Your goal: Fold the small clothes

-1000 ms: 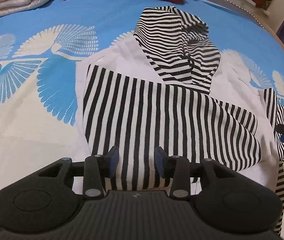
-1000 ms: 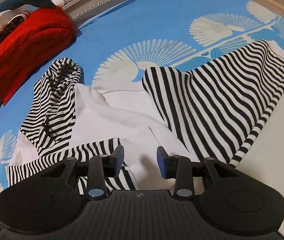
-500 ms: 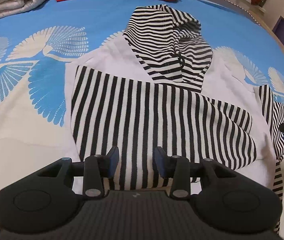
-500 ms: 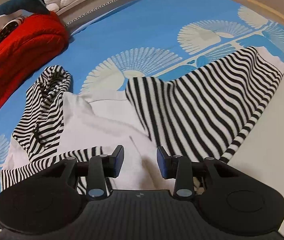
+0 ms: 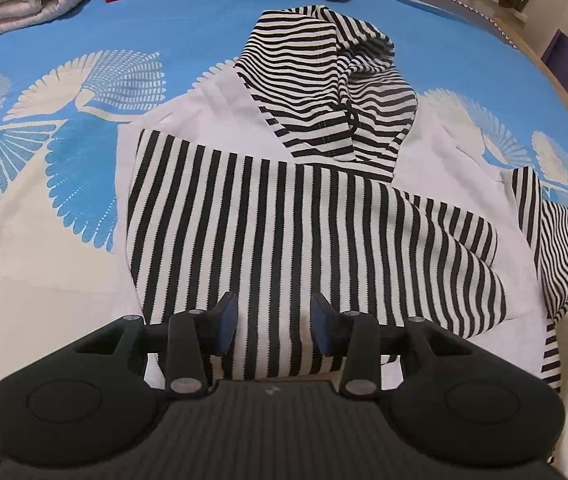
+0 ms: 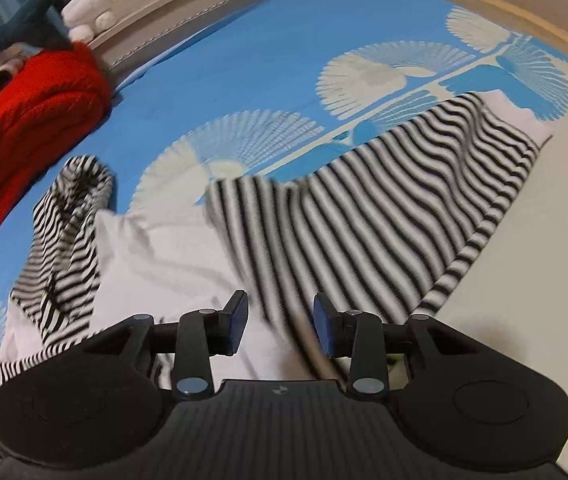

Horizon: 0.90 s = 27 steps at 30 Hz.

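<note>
Hoodie (image 5: pixel 316 216), white w/ blk-wht striped hood and sleeves, lying flat on blue fan-print bed sheet (image 5: pixel 188 28). 1 striped sleeve (image 5: pixel 268 248) lying folded across the chest; other sleeve (image 6: pixel 404 216) lying spread out to the side. L gripper (image 5: pixel 274 318) hovering over folded sleeve, jaws partly open, gripping nothing. R gripper (image 6: pixel 280 320) hanging over white body near spread sleeve, jaws partly open, nothing between them; view blurry. Red knit (image 6: pixel 32 120) sitting near head of bed.

White hoodie (image 5: pixel 220 128) flat on the bed, striped hood up top, one striped sleeve folded across the body
</note>
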### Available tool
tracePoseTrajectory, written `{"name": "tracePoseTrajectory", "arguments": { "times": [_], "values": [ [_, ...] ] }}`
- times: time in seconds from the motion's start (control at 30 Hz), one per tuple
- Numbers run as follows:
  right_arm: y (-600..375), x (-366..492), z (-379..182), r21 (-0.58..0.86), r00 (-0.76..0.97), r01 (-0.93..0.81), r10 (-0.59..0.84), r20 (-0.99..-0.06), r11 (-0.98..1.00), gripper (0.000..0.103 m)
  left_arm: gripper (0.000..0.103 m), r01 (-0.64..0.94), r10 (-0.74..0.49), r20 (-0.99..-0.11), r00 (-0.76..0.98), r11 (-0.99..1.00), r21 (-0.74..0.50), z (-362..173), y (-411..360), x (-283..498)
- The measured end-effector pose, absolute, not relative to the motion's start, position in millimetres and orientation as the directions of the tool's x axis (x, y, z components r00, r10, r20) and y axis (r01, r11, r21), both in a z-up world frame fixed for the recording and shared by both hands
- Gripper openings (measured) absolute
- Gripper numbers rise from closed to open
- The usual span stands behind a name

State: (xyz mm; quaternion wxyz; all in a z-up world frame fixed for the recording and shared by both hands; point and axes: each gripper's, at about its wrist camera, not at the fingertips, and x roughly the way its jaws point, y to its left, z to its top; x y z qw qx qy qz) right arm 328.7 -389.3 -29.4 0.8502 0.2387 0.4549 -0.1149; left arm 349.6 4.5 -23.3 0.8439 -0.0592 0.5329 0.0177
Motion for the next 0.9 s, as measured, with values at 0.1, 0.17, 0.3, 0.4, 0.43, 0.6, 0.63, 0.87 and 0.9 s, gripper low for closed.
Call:
{"name": "tracePoseTrajectory", "arguments": {
  "times": [0.1, 0.17, 0.3, 0.4, 0.43, 0.6, 0.63, 0.87, 0.9],
  "values": [
    [-423, 329, -28, 0.303, 0.574, 0.475, -0.031, -0.818, 0.826, 0.038, 0.044, -0.091, -0.044, -0.9, 0.434, 0.992, -0.092, -21, 5, 350],
    [-449, 326, -28, 0.301, 0.576, 0.529, -0.075, -0.814, 0.794, 0.038, 0.044, -0.094, -0.05, -0.9, 0.433, 0.99, -0.1, -21, 8, 350],
    [-509, 318, -39, 0.312, 0.58, 0.629, -0.161, -0.799, 0.712, 0.038, 0.044, -0.099, -0.053, -0.901, 0.432, 0.99, -0.105, -20, 13, 350],
    [-543, 312, -58, 0.32, 0.56, 0.69, -0.2, -0.804, 0.649, 0.038, 0.044, -0.105, -0.051, -0.9, 0.432, 0.989, -0.107, -19, 18, 349],
    [-551, 310, -64, 0.332, 0.561, 0.699, -0.198, -0.804, 0.633, 0.038, 0.044, -0.108, -0.05, -0.9, 0.432, 0.988, -0.107, -18, 20, 349],
    [-583, 308, -91, 0.421, 0.599, 0.714, -0.176, -0.781, 0.56, 0.038, 0.044, -0.118, -0.05, -0.902, 0.43, 0.987, -0.111, -19, 23, 351],
    [-586, 307, -97, 0.438, 0.606, 0.716, -0.173, -0.776, 0.544, 0.038, 0.044, -0.116, -0.052, -0.902, 0.429, 0.987, -0.112, -19, 22, 351],
    [-592, 316, -108, 0.455, 0.641, 0.714, -0.236, -0.73, 0.532, 0.028, 0.044, -0.116, -0.055, -0.903, 0.426, 0.987, -0.114, -20, 24, 350],
    [-591, 317, -107, 0.442, 0.635, 0.72, -0.253, -0.729, 0.535, 0.007, 0.044, -0.118, -0.054, -0.903, 0.426, 0.986, -0.115, -20, 25, 350]
  ]
}}
